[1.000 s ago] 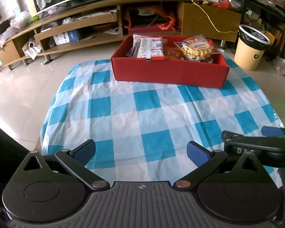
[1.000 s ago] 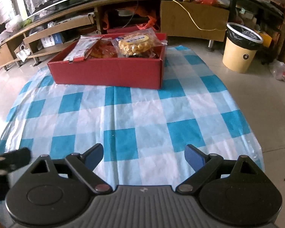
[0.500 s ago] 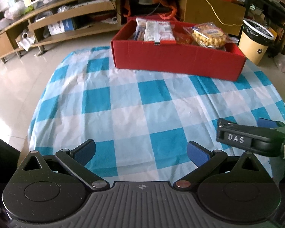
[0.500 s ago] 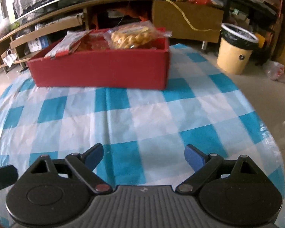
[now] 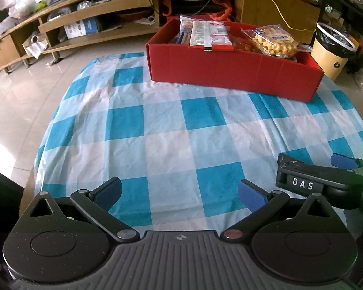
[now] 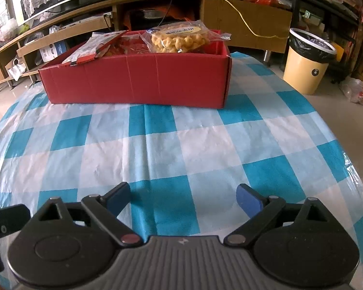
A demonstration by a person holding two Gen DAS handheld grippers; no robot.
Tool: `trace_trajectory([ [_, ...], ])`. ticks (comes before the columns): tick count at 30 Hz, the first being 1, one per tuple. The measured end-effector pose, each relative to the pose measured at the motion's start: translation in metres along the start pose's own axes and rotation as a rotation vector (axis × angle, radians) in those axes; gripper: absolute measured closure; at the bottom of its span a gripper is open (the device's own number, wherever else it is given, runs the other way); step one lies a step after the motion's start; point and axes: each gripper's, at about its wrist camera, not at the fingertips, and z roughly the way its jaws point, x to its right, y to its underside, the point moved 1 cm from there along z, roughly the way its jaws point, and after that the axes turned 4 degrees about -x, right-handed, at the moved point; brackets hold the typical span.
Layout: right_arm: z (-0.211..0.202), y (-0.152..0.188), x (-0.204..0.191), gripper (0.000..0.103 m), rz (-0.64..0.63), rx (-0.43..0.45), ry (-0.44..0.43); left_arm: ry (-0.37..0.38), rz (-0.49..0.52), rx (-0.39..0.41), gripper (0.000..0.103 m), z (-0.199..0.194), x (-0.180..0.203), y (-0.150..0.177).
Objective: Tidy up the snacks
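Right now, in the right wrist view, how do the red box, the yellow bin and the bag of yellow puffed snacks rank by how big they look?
1. red box, largest.
2. yellow bin.
3. bag of yellow puffed snacks.
The bin and the bag look close in size, and the bin stands farther off, so their order is unsure.

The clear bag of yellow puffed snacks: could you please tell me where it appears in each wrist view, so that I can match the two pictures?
Left wrist view: the bag of yellow puffed snacks sits upper right, at the right end of the red box.
Right wrist view: the bag sits top centre, over the box's right half.
Shared landmark: the yellow bin, right of the box.
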Motion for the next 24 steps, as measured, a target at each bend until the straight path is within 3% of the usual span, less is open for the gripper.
trace_trajectory([
  [24,0.0016,0.0005,0.0010,0.006,-0.007,0.001,-0.002,0.017,-0.012,-0.024,0.000,0.0078,0.0038,-0.0040],
])
